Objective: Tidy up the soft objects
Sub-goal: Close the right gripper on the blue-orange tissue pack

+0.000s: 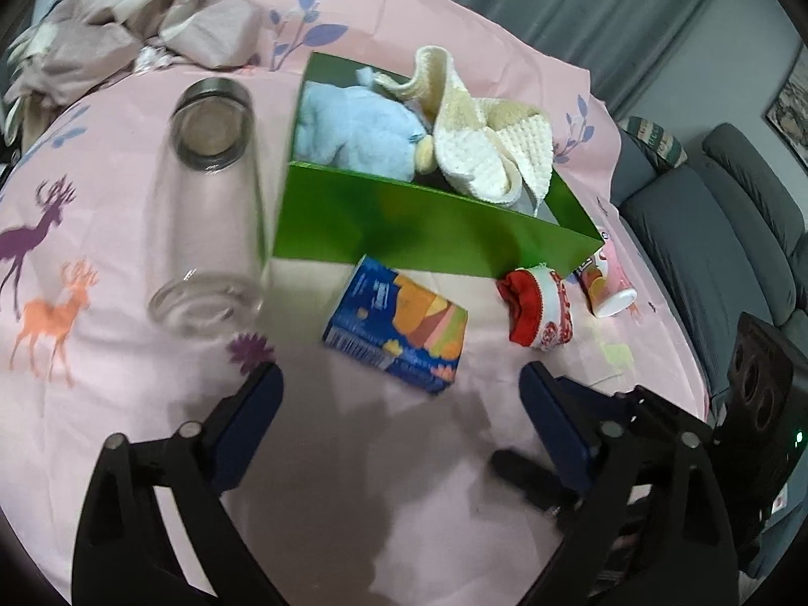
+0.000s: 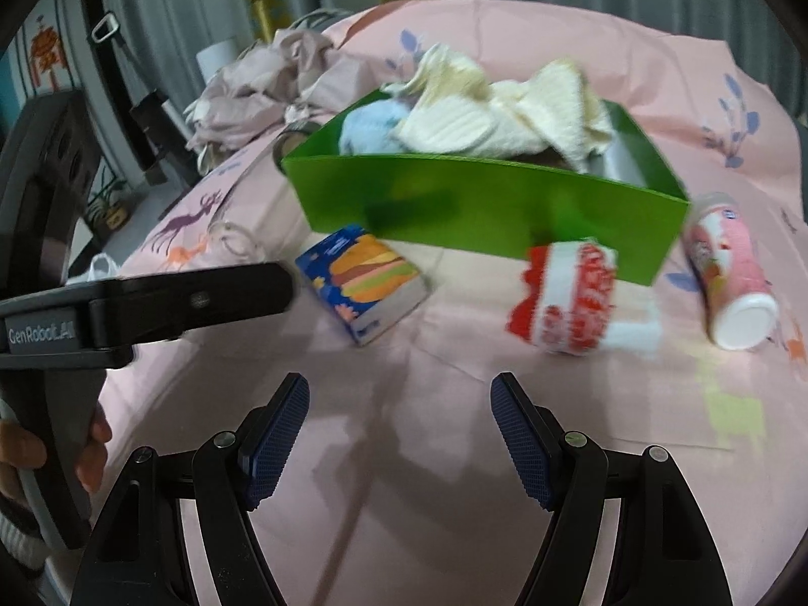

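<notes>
A green box stands on the pink cloth and holds a light blue plush toy and cream knitted cloths. In front of it lie a blue tissue pack and a rolled red-and-white sock. My left gripper hovers open just short of the tissue pack, nothing between its fingers. My right gripper is open over bare cloth, short of the pack and the sock. The left gripper's body shows at the left of the right wrist view.
A clear glass jar lies on its side left of the box. A pink printed cup lies right of the sock. Crumpled beige bedding is heaped behind. A grey sofa stands beyond the table's right edge.
</notes>
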A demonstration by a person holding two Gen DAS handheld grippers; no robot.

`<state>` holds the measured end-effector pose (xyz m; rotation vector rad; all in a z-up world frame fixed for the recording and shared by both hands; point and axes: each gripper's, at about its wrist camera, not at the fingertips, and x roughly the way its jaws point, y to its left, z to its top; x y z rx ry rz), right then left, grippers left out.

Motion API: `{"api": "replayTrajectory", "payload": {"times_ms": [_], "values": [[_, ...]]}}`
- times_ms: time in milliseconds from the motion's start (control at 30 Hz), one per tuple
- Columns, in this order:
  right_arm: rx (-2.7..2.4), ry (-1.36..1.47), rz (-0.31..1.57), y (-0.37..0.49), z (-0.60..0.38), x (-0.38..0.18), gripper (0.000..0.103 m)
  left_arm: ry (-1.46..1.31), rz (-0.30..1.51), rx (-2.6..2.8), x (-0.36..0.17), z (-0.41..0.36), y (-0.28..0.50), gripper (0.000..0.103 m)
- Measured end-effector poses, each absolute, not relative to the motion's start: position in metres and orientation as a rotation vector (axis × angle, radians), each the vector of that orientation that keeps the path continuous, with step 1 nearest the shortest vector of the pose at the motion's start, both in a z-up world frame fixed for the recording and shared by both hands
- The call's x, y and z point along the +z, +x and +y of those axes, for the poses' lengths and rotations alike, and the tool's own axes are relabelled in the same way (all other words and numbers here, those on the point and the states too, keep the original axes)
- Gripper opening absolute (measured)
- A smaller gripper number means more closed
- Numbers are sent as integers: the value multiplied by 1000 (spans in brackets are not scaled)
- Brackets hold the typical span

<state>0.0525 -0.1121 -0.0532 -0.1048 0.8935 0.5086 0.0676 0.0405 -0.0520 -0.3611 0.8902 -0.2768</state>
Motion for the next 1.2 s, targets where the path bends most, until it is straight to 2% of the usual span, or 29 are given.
{"api": "replayTrajectory", "payload": {"times_ms": [100, 267, 533, 733, 1200], "values": [[541, -100, 901, 59, -102, -59, 75, -356, 886, -300, -55, 40, 81, 87], [566, -92, 896, 73, -90, -66, 73, -346, 896, -323, -60, 40, 100, 71], [593, -107, 909, 91, -74, -71, 59, -362, 952, -314, -74, 45, 118, 53], [576, -74, 926, 97, -79, -75, 37, -380, 969, -315, -79, 48, 116, 52], [582, -50, 874, 73, -89, -55, 36, -295, 913, -313, -50, 24, 79, 52]]}}
